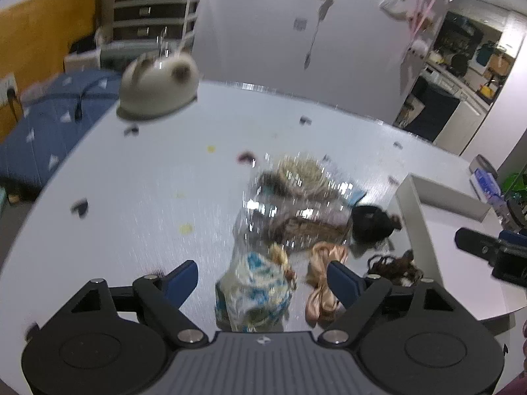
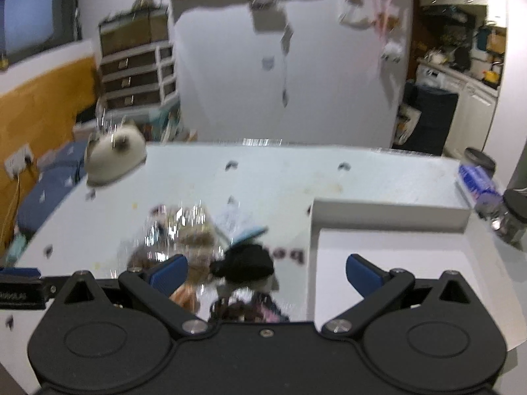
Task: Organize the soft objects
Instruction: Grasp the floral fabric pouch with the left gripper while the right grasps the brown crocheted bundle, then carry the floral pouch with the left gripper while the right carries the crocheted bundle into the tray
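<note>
While both of my tongs hang over the white table (image 1: pixel 138 177), I log the scene from the biggest item down. Table: broad, pale, dotted with small dark marks. At its right side sits a shallow white tray (image 2: pixel 388 210), low-walled, nothing visible inside it. At the far left corner stands a cream plush toy (image 1: pixel 158 82), well apart from the rest.

Near the middle lies a clear plastic bag (image 1: pixel 296 204), crinkled and glinting, with soft brown and beige pieces inside; motion blur keeps me from naming them. Just beside it, toward the tray, rests a black scrunchie (image 1: pixel 372 223). Closer to me lie a blue-and-white patterned scrunchie (image 1: pixel 253 289), a peach satin scrunchie (image 1: pixel 324 279) and a dark brown hair piece (image 1: pixel 392 266).

Left gripper (image 1: pixel 263 279): jaws spread wide, holding nothing, the patterned scrunchie lying between them below. Right gripper (image 2: pixel 266 273): jaws likewise wide and unladen, over the black scrunchie and the tray's near edge.

Handling assessment: these pieces look light, limp and compressible. The satin is likely slippery, so I would pinch a thick gathered fold rather than a single layer. The bag will probably crumple and slide; taking it by a bunched edge seems safest. No breakage risk is apparent.
</note>
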A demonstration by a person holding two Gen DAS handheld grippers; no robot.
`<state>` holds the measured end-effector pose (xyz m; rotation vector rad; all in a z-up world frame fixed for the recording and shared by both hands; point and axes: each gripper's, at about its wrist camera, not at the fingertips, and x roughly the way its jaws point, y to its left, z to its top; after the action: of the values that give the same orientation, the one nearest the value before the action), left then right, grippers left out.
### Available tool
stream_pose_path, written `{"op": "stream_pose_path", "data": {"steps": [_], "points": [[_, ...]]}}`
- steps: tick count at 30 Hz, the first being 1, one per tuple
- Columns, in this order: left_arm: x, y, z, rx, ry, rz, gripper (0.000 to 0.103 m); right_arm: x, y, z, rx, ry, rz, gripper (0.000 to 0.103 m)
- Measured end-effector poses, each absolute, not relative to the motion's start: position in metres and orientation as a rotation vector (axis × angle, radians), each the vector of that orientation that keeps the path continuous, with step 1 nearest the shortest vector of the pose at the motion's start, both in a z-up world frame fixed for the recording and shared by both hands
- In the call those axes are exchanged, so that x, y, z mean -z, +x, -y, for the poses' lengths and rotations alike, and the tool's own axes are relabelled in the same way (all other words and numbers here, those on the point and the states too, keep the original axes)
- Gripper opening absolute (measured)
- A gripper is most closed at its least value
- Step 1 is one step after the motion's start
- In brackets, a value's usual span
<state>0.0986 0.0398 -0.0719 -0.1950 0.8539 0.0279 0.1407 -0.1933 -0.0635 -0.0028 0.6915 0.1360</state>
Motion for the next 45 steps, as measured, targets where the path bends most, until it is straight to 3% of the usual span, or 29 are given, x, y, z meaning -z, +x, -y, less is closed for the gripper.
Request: {"op": "stream_pose_path", "data": {"steps": [3,5,21,25,33,34,41,45], "points": [[0.090,0.103,-0.042,-0.031,-0.230,-0.899,0.083,0.080,0.149,0.184,-0.165,-0.041,-0.757,0.102],[0.098,0.104,-0.042,-0.028,-0.254,-0.905,0.083,0.091,0.156,0.180,-0.179,-0.041,-0.805,0.096],[0.128,0.114,-0.054,-0.061,-0.329,-0.979,0.084,0.160,0.195,0.163,-0.251,-0.092,-1.034,0.091],[0.132,0.117,-0.054,-0.072,-0.347,-0.993,0.083,0.167,0.189,0.160,-0.261,-0.125,-1.055,0.084],[0.136,0.123,-0.052,-0.055,-0.368,-1.002,0.070,0.160,0.176,0.167,-0.252,-0.097,-1.047,0.049],[0.136,0.124,-0.051,-0.052,-0.368,-1.006,0.066,0.158,0.174,0.168,-0.254,-0.091,-1.046,0.040],[0.141,0.130,-0.046,-0.038,-0.377,-1.030,0.039,0.149,0.159,0.172,-0.259,-0.078,-1.024,0.033],[0.138,0.128,-0.044,-0.017,-0.363,-1.022,0.037,0.145,0.150,0.172,-0.268,-0.075,-1.017,0.031]]}}
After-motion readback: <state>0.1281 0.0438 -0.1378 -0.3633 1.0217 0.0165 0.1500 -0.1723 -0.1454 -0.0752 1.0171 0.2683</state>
